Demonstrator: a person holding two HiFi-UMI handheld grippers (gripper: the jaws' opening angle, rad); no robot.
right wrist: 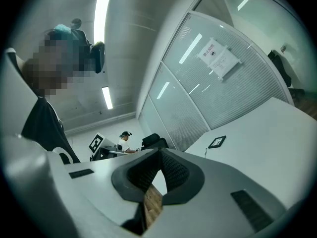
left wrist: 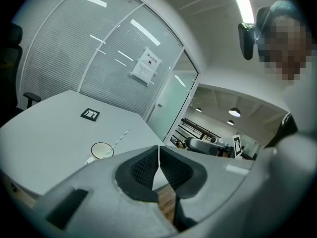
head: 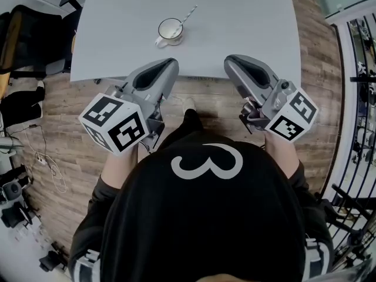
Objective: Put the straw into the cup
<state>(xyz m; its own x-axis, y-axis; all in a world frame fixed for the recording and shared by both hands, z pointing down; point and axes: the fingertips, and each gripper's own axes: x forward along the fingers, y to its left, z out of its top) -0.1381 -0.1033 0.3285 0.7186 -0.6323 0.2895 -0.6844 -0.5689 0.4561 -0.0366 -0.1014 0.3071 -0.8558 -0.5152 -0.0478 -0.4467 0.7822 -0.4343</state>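
Two grippers hang shut and empty at the near table edge: the left gripper at seven o'clock of the cup, the right gripper at five, each pair of fingers pressed together on nothing. The striped straw already stands in the cup, leaning toward one o'clock, on the grey table. The job looks done; the sound finish is keeping both tools clear of the cup. A white "3" marks the person's black top; the sign on the glass wall is too small to read.
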